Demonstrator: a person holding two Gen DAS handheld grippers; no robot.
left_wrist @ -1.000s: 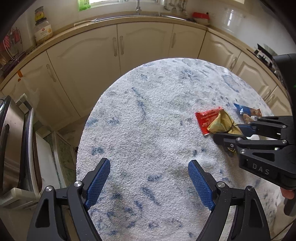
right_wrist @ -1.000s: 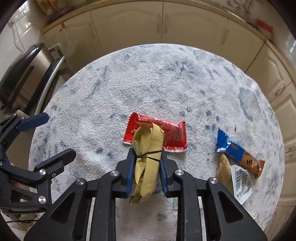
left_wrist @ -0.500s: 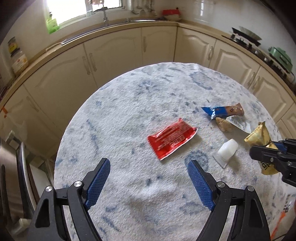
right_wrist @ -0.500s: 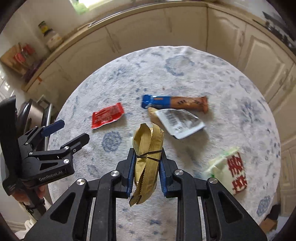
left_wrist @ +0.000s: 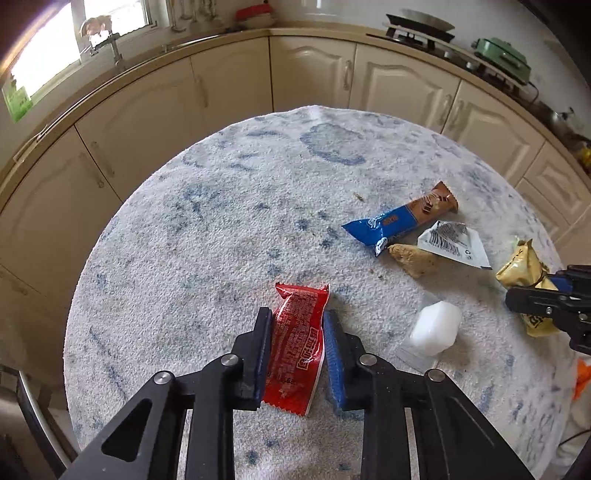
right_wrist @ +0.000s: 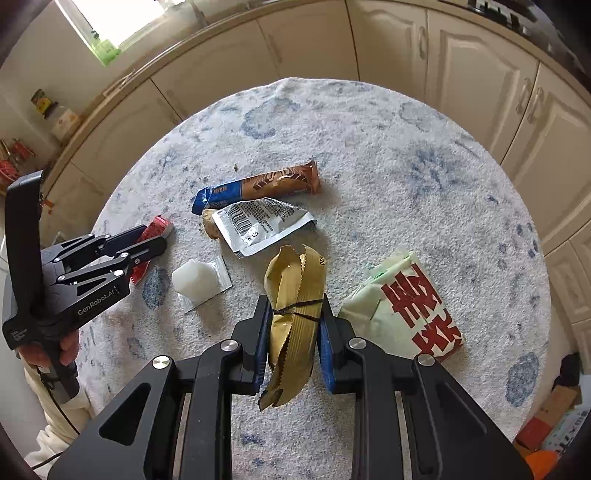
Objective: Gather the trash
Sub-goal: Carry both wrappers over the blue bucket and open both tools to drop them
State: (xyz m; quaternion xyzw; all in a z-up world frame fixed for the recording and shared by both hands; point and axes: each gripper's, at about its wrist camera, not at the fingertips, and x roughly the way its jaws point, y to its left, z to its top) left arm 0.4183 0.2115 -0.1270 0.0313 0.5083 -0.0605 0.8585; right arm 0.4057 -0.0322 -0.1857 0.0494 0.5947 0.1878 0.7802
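Observation:
My left gripper (left_wrist: 297, 323) is shut on a red wrapper (left_wrist: 299, 347) over the round table (left_wrist: 207, 229); it also shows in the right wrist view (right_wrist: 147, 240) with the red wrapper (right_wrist: 157, 226) between its fingers. My right gripper (right_wrist: 293, 314) is shut on a crumpled gold wrapper (right_wrist: 293, 314), held above the table; the gold wrapper also shows in the left wrist view (left_wrist: 524, 266). On the table lie a blue-and-brown bar wrapper (left_wrist: 399, 221), a silver wrapper (left_wrist: 452, 243), a white plastic cup (left_wrist: 434, 328) and a pale green packet with red characters (right_wrist: 406, 306).
Cream kitchen cabinets (left_wrist: 229, 92) curve around the far side of the table. A hob (left_wrist: 417, 29) and a green appliance (left_wrist: 502, 55) stand on the counter at the right. Boxes (right_wrist: 550, 432) lie on the floor at the lower right.
My left gripper has closed on the red wrapper, which lay loose on the table half a second ago. My right gripper has kept hold of the gold wrapper and shifted a little.

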